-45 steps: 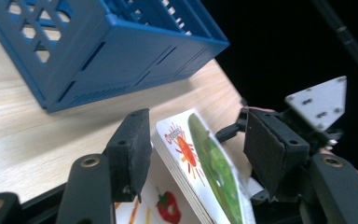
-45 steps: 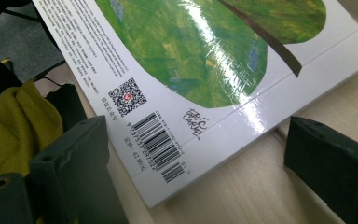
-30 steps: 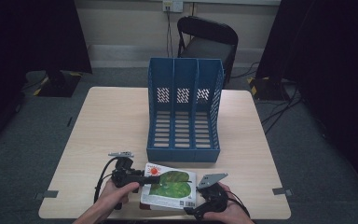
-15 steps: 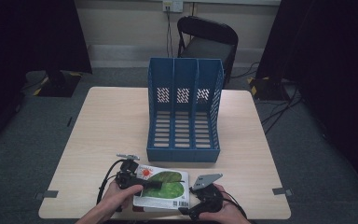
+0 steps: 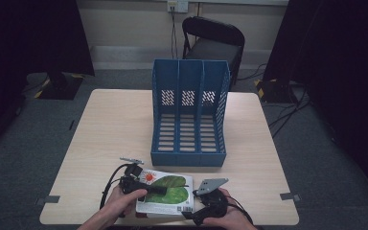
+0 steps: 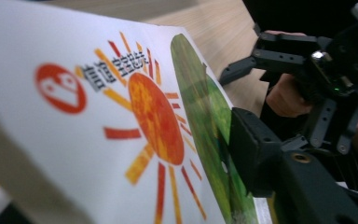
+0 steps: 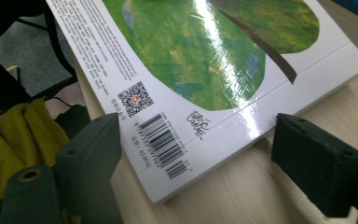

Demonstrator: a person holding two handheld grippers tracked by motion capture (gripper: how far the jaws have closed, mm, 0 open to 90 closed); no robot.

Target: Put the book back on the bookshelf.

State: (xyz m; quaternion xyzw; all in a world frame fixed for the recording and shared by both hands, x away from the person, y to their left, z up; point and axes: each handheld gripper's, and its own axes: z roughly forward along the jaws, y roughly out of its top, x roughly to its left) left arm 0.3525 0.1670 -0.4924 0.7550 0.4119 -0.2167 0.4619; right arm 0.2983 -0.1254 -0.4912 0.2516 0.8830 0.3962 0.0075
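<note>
The book (image 5: pixel 165 192) has slid toward the bench's (image 5: pixel 110 129) near edge; left hand-held gripper (image 5: pixel 146 190) clamps its cover, right hand-held gripper (image 5: pixel 202 211) gapes wide around the near-right corner, poised to lift it toward the blue file rack (image 5: pixel 189 115).

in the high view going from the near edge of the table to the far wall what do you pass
Near to far: the book held between the two hand-held grippers, left and right → bare table → blue file rack → black chair → wall socket.
</note>
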